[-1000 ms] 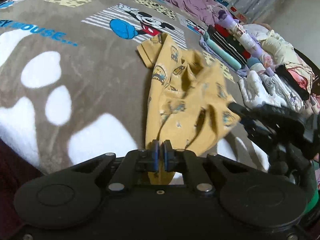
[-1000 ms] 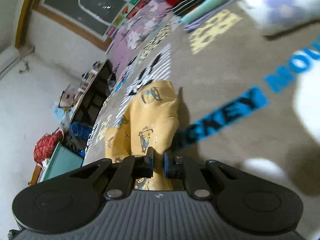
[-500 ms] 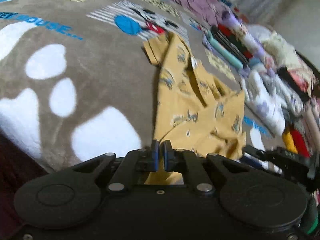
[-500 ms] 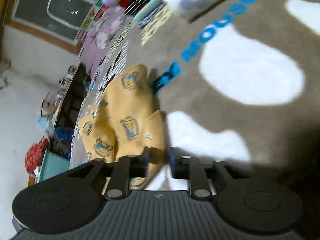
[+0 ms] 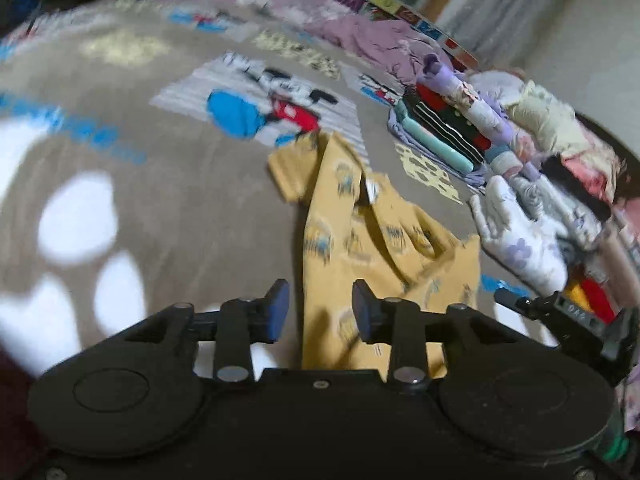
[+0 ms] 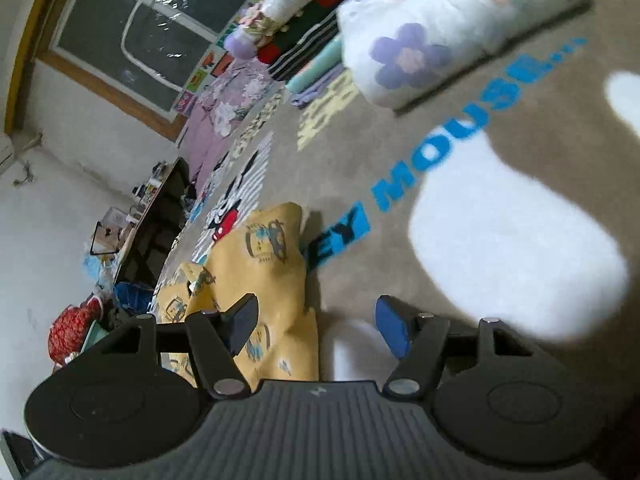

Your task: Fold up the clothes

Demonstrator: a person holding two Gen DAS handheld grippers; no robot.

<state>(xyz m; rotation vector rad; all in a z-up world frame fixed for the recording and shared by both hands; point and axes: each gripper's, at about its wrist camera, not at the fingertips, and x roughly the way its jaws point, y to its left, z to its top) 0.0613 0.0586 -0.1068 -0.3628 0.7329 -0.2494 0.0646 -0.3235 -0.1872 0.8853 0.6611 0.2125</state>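
From the left wrist we see our left gripper [image 5: 318, 312] opening, pads clear of the yellow shirt [image 5: 372, 240] lying rumpled on the blanket [image 5: 168, 208] between them. From the right wrist, our right gripper [image 6: 316, 330] is opening too; the shirt [image 6: 264, 280] lies under its left finger, unpinched.

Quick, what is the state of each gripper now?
Left gripper: jaws opening, yellow shirt lies between them, not pinched.
Right gripper: jaws opening, shirt edge between them, released.
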